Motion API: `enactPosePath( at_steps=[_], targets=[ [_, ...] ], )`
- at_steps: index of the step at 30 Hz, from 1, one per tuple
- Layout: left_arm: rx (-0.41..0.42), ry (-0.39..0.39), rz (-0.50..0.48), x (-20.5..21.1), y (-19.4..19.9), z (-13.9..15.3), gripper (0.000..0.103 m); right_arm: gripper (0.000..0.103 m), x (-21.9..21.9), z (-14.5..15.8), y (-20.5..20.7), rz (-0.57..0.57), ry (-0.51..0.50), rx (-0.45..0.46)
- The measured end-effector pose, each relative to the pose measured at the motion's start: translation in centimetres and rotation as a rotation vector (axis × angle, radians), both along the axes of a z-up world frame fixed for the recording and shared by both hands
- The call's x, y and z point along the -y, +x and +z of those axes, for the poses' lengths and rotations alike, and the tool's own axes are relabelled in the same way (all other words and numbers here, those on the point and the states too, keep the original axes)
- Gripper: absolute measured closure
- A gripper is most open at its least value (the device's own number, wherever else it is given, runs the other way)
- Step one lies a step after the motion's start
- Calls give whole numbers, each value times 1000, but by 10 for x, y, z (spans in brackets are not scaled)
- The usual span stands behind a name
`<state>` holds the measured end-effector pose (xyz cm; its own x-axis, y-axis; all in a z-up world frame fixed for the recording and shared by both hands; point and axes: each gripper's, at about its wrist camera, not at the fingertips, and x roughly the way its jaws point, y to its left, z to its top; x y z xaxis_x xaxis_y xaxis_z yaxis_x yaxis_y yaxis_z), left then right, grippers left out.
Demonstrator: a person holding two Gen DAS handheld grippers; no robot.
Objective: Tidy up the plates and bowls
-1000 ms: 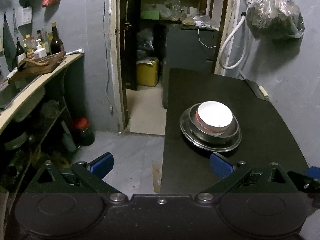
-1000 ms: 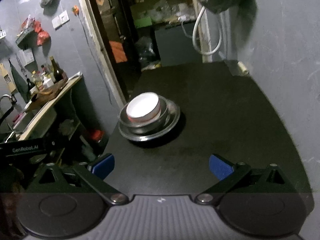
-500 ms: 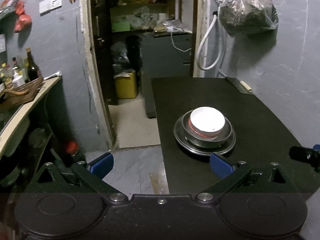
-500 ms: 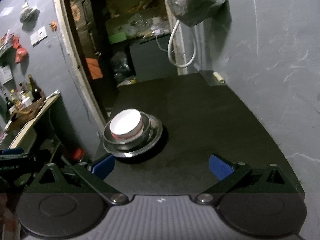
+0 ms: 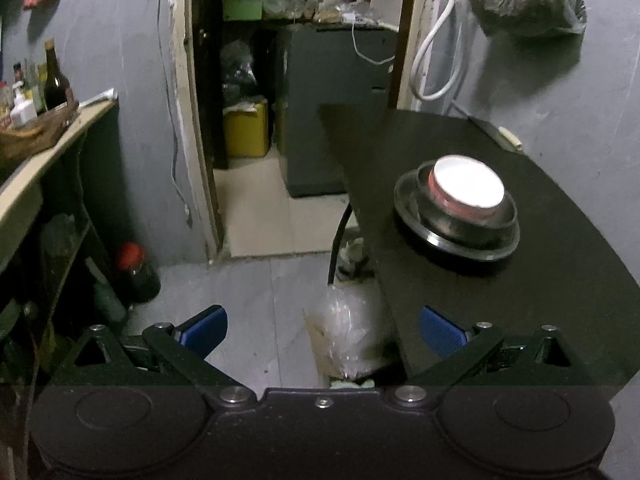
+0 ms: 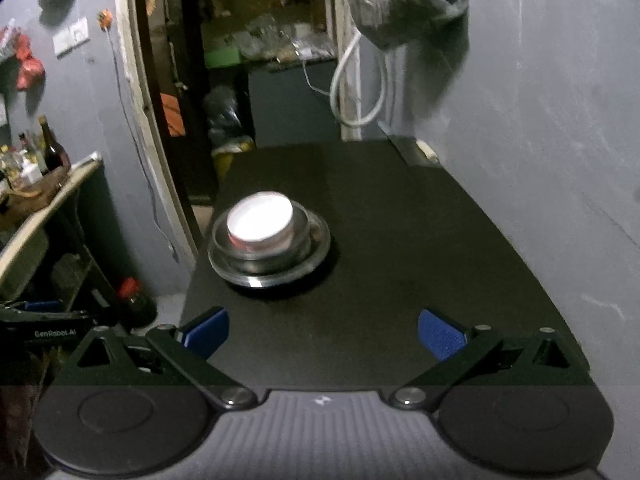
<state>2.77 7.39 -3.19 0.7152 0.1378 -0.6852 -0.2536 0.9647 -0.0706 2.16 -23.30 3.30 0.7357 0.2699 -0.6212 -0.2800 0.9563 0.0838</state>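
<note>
Sitting nested on the black table (image 6: 400, 240), a white bowl (image 6: 259, 221) (interior glared out) rests inside a steel bowl (image 6: 298, 236) on a steel plate (image 6: 320, 246). Left gripper (image 5: 323, 326) and right gripper (image 6: 323, 328) gape wide, holding nothing.

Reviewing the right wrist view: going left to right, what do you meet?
Bottles on the counter → doorway → stacked bowls on the steel plate → white hose → hanging bag.

Bare black table (image 6: 400, 280) right of stacked dishes (image 6: 268, 240); wall (image 6: 560, 160) bounds right.
</note>
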Motion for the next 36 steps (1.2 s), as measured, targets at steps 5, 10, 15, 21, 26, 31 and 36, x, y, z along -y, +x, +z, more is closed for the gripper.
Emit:
enactPosePath(
  at_steps=[5,10,15,21,26,31,36],
  targets=[
    [14,-6,-60,-7,-13,-6,1,0,-2,-13,-19,-36,15,-8],
    [45,38,-133,-7,-30,-9,1,0,-12,-27,-37,-45,37,14],
    [71,59,-184,-6,-38,-4,1,0,-18,-28,-43,-59,46,15],
    [107,59,-238,2,-40,-1,1,0,-18,-25,-46,-76,27,20],
    [137,63,-273,12,-40,1,1,0,-12,-26,-50,-92,26,27],
    [141,81,-295,20,-44,4,1,0,-1,-25,-55,-118,36,27],
    [140,85,-293,21,-45,7,1,0,4,-28,-55,-133,62,25]
  ],
)
